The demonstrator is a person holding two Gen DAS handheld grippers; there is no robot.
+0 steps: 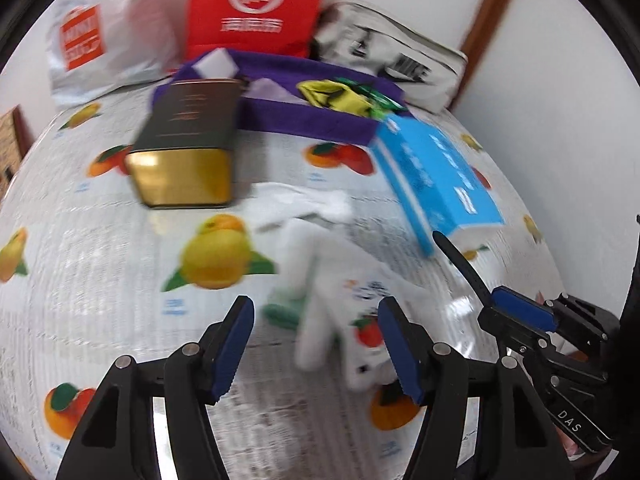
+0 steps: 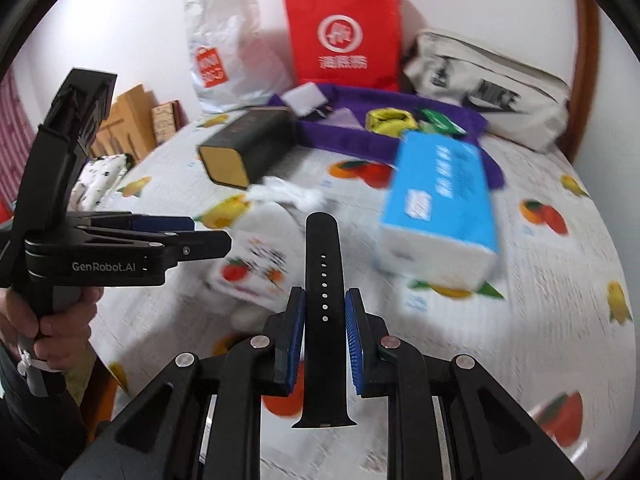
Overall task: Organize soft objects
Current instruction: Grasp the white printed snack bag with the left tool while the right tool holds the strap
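Watch strap [image 2: 322, 280]: light, flexible, smooth rubber; clamped mid-length in right tongs [image 2: 324, 336] above desk [image 2: 560, 280]. Left tongs [image 1: 316, 344] apart, empty, over white soft toy [image 1: 320, 320]. Purple tray [image 2: 400, 148] beyond.

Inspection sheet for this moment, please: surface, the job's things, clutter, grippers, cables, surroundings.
Surface: table under a fruit-print cover.
Job's things: black watch strap in the right gripper; purple fabric tray at the back holds yellow and green soft items; white cloth and a white soft item lie loose mid-table.
Clutter: gold-ended black tin, blue tissue pack.
Grippers: right gripper shut on the strap; left gripper open, nothing between its pads.
Cables: nothing seen.
Surroundings: red paper bag, white plastic bag, grey fabric bag against a white wall; wooden trim at right.
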